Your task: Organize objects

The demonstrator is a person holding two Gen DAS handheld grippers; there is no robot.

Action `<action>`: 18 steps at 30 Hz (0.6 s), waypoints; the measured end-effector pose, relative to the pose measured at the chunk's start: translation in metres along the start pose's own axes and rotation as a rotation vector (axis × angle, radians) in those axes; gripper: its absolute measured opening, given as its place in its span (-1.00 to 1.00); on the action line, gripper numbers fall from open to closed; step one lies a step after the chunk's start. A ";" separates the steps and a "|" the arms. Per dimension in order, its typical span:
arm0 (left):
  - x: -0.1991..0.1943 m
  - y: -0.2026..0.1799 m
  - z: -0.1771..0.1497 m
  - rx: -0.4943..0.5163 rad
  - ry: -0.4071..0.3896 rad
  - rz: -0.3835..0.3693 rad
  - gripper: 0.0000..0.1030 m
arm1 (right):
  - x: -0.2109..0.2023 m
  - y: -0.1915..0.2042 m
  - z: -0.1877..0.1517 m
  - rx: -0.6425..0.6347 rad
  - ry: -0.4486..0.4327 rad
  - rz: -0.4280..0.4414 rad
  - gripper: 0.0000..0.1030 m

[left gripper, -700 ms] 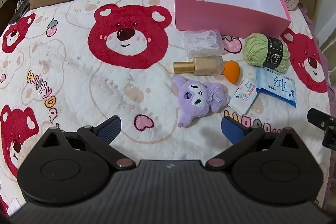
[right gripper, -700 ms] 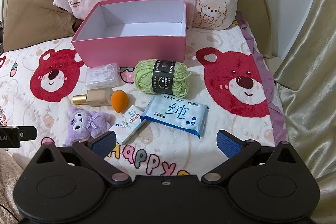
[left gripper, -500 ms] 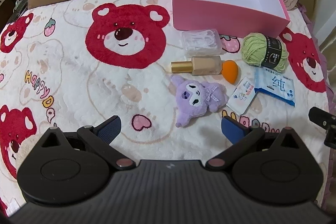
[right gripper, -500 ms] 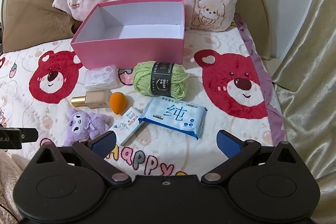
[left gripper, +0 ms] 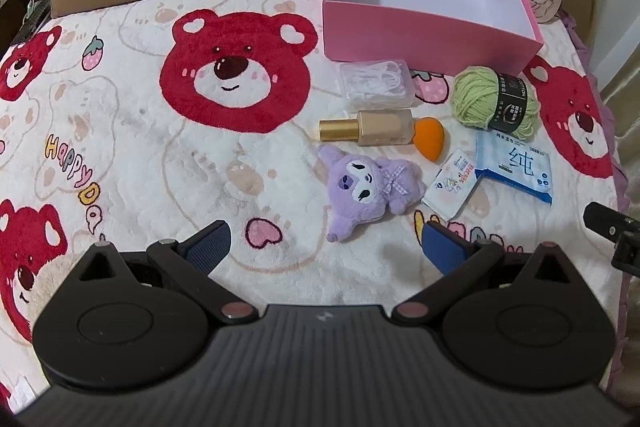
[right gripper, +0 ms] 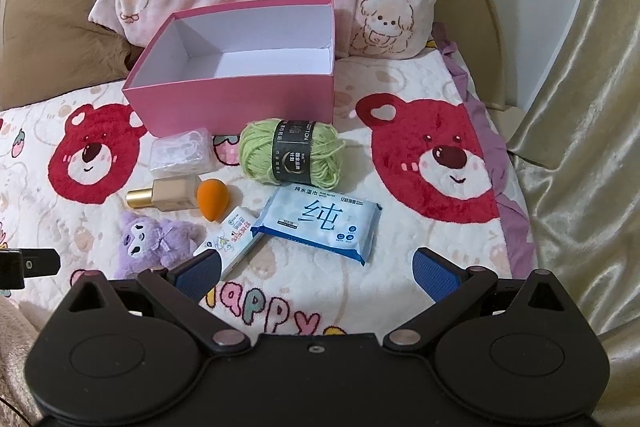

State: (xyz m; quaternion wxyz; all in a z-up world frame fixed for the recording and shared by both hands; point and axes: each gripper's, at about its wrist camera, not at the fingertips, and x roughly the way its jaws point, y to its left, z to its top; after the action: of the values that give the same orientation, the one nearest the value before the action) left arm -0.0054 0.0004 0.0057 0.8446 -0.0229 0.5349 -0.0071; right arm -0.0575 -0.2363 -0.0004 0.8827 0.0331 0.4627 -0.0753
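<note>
Bear-print bed blanket laid out for sorting: pink box empty behind yarn, wipes, plush; left gripper, right gripper wide open, empty, poised to pick.

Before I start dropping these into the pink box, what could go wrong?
1. The orange makeup sponge lies against the foundation bottle; grabbing either may knock the other, and the bottle could roll.
2. The small white packet overlaps the corner of the blue wet-wipes pack, so lifting one may drag the other.
3. The pink box sits on soft bedding; a nudge from the open right claw might shift or tip it.
</note>
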 end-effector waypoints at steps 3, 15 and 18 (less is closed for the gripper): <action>0.000 0.000 0.000 0.005 0.003 -0.003 1.00 | 0.000 0.001 0.000 -0.007 0.000 0.003 1.00; 0.000 0.008 0.003 0.007 0.015 -0.025 1.00 | -0.002 0.002 0.000 -0.011 -0.002 0.003 1.00; 0.000 0.010 0.004 0.003 0.015 -0.032 1.00 | -0.002 0.002 0.001 -0.012 -0.002 0.003 1.00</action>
State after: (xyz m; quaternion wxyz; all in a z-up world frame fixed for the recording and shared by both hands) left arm -0.0020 0.0104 0.0069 0.8404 -0.0301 0.5407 -0.0214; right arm -0.0576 -0.2340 0.0015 0.8834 0.0284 0.4623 -0.0710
